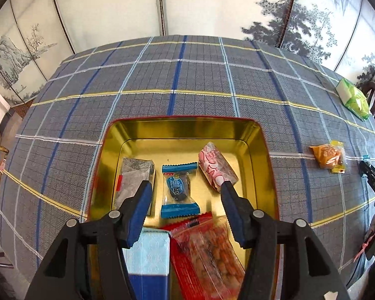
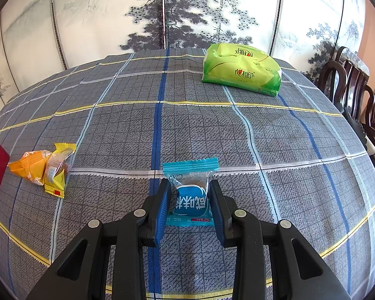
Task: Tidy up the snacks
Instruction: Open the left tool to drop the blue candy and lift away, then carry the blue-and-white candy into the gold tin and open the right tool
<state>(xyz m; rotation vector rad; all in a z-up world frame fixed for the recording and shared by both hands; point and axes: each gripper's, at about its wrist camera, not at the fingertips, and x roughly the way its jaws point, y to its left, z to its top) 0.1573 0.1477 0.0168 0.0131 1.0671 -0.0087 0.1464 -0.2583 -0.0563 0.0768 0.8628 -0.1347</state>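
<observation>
— Since the gold tin (image 1: 180, 130) is the biggest thing on the checked tablecloth (image 2: 127, 130), start from it: what sits in it, and what is left outside?

— Inside the tin lie a red bag of nuts (image 1: 207, 255) at its near edge, a pale blue box (image 1: 150, 255) beside that, then a grey packet (image 1: 135, 175), a pink wrapped bar (image 1: 216, 166) and a blue-wrapped sweet (image 1: 178, 187) toward its middle. The left gripper (image 1: 186, 187) hangs over the tin with its jaws wide apart, holding nothing.

— And outside the tin?

— A green tissue pack (image 2: 241, 72) lies well off, on the far side of the cloth. An orange and yellow snack pair (image 2: 43, 168) rests just to the right of the tin's red wall. Farther right again lies a small teal-wrapped cake (image 2: 190, 192), with the right gripper (image 2: 190, 187) set around it, pads at either flank. Whether they are pressing it or only flanking it, I cannot tell.

— How would it handle?

— Light, I'd judge, with slick crinkly film and a soft filling that could crush. Take it across the plump middle, not by the flat crimped ends, and squeeze gently.
</observation>
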